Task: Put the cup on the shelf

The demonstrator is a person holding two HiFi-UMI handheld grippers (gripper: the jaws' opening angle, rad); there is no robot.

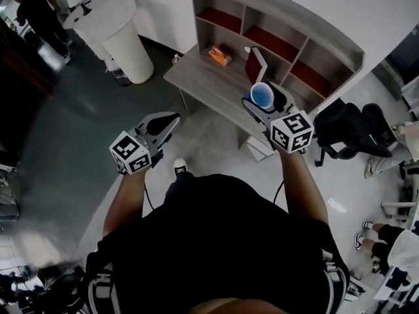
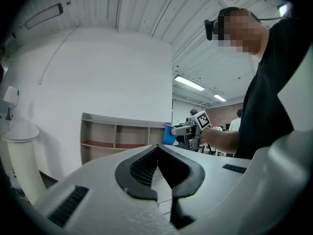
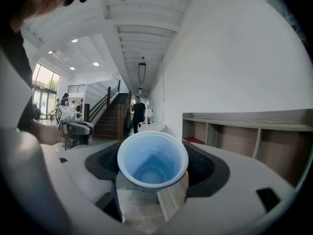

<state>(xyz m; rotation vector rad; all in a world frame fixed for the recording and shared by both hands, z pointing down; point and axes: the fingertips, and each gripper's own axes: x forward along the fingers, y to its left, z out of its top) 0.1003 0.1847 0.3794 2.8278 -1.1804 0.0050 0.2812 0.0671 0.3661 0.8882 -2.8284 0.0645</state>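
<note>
Gripping the blue cup (image 3: 152, 163) in the right gripper (image 1: 263, 107), with the left gripper (image 2: 157, 149) closed on nothing, apparently mid-carry; next, reaching forward into a shelf (image 1: 294, 18) compartment.

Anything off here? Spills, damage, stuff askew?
Nothing stands out. The blue cup looks intact and empty, clamped in the right hand-held gripper. No spill shows on the desk or the shelf.

Black shirt (image 1: 216, 241), white marker-cubed tools (image 1: 169, 120) (image 1: 260, 104)
</note>
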